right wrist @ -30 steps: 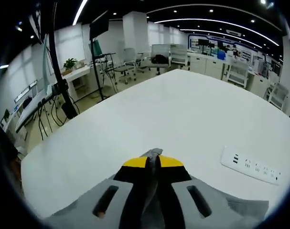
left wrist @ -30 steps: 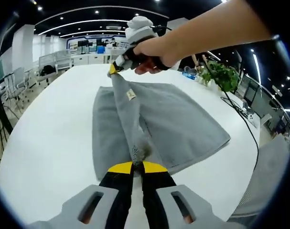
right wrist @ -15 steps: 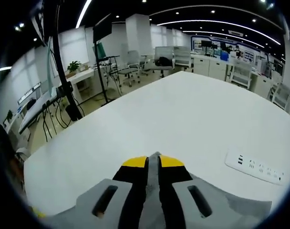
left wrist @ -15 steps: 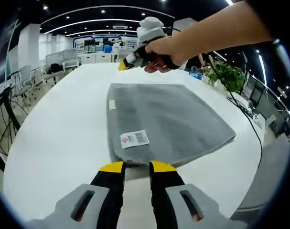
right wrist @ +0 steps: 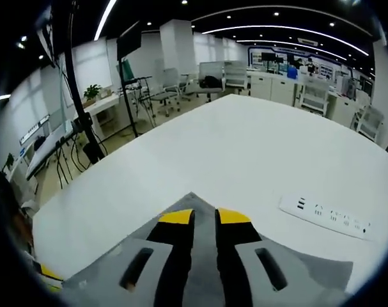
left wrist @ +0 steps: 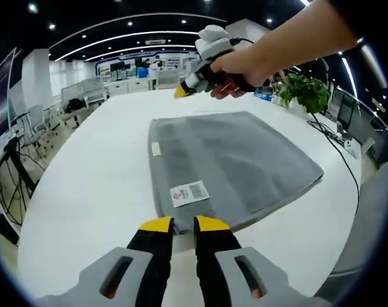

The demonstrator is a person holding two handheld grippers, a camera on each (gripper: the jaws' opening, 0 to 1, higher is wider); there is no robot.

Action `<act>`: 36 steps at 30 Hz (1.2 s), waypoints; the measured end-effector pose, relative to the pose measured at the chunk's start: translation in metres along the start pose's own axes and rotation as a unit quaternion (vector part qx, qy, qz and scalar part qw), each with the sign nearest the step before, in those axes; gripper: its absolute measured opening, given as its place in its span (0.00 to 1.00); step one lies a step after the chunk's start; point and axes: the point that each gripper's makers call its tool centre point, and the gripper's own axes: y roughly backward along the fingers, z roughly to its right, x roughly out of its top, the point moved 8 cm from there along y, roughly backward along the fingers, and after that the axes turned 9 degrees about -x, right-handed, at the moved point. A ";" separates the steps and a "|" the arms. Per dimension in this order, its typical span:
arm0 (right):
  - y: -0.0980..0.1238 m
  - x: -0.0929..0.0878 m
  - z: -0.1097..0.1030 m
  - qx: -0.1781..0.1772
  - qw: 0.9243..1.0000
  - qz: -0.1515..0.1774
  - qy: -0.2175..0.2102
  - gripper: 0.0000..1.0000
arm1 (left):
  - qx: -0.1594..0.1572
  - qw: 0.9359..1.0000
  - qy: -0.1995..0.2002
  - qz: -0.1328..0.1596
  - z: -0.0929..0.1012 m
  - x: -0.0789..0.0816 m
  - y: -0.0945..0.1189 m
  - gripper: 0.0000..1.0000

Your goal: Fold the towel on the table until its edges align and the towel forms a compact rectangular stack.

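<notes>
A grey towel (left wrist: 235, 160) lies flat and folded on the white table (left wrist: 85, 192), with a white barcode label (left wrist: 190, 192) near its front edge. My left gripper (left wrist: 184, 225) hovers just short of that edge, open, with nothing between its jaws. A person's hand holds my right gripper (left wrist: 181, 93) above the towel's far left corner. In the right gripper view, the right gripper (right wrist: 205, 217) stands open above the towel corner (right wrist: 203, 246), whose grey cloth shows between and beneath the jaws.
A white power strip (right wrist: 325, 216) lies on the table to the right of the right gripper. A potted plant (left wrist: 305, 96) and a black cable (left wrist: 334, 137) sit at the table's right side. Chairs and desks (right wrist: 213, 73) stand beyond the table.
Both grippers have let go of the towel, which was lifted in a ridge between them and now lies flat and folded. The left gripper has drawn back from its front edge.
</notes>
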 end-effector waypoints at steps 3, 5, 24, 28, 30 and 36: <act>0.009 -0.006 0.014 -0.010 1.000 -0.005 0.003 0.14 | 0.006 1.000 -0.003 -0.028 -0.001 -0.005 0.002 0.12; 0.013 -0.011 0.022 -0.018 1.000 -0.006 -0.005 0.14 | 0.004 1.000 0.002 -0.029 -0.002 -0.007 0.000 0.12; 0.060 -0.054 0.085 -0.052 0.998 -0.038 0.005 0.23 | 0.008 1.000 0.011 -0.004 -0.004 0.004 -0.001 0.12; 0.067 -0.062 0.096 -0.055 0.998 -0.043 0.008 0.24 | 0.004 1.000 0.005 -0.001 0.003 0.008 -0.001 0.12; 0.070 -0.065 0.102 -0.058 0.997 -0.045 0.007 0.24 | 0.003 1.000 0.005 0.000 0.005 0.007 -0.001 0.12; 0.076 -0.073 0.111 -0.061 0.997 -0.051 0.005 0.26 | -0.008 1.000 0.003 -0.001 0.013 0.011 -0.006 0.12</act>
